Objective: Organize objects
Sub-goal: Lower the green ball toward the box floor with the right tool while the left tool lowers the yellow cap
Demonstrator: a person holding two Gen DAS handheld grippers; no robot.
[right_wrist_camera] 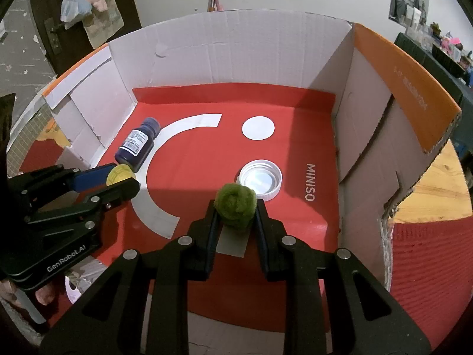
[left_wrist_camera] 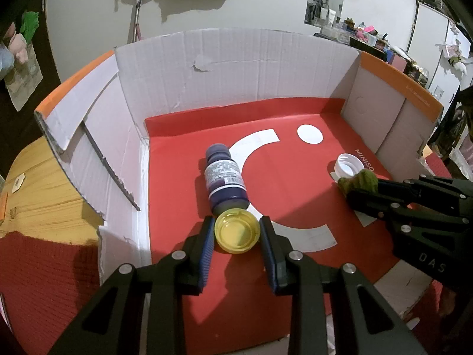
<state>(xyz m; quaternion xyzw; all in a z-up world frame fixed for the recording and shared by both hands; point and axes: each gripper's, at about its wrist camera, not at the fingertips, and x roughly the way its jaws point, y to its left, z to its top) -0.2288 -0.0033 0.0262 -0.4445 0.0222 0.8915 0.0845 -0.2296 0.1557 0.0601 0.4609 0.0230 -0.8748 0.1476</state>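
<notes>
My left gripper (left_wrist_camera: 237, 227) is shut on a yellow plastic lid (left_wrist_camera: 237, 231), held open side up just above the red floor of a cardboard box (left_wrist_camera: 224, 68). Right behind the lid lies a dark purple bottle (left_wrist_camera: 226, 179) on its side, its base touching or nearly touching the lid. My right gripper (right_wrist_camera: 235, 209) is shut on a fuzzy green ball (right_wrist_camera: 235, 207). A white lid (right_wrist_camera: 260, 179) lies open side up just beyond the ball. In the right wrist view the left gripper (right_wrist_camera: 124, 177) with the yellow lid (right_wrist_camera: 119, 174) sits at the left, next to the purple bottle (right_wrist_camera: 139, 143).
The box has tall white walls with orange edges (right_wrist_camera: 405, 88) on three sides. Its red floor (left_wrist_camera: 295, 183) bears white shapes and the word MINISO. A wooden table (left_wrist_camera: 38, 195) and a red knitted mat (left_wrist_camera: 44, 272) lie outside the box.
</notes>
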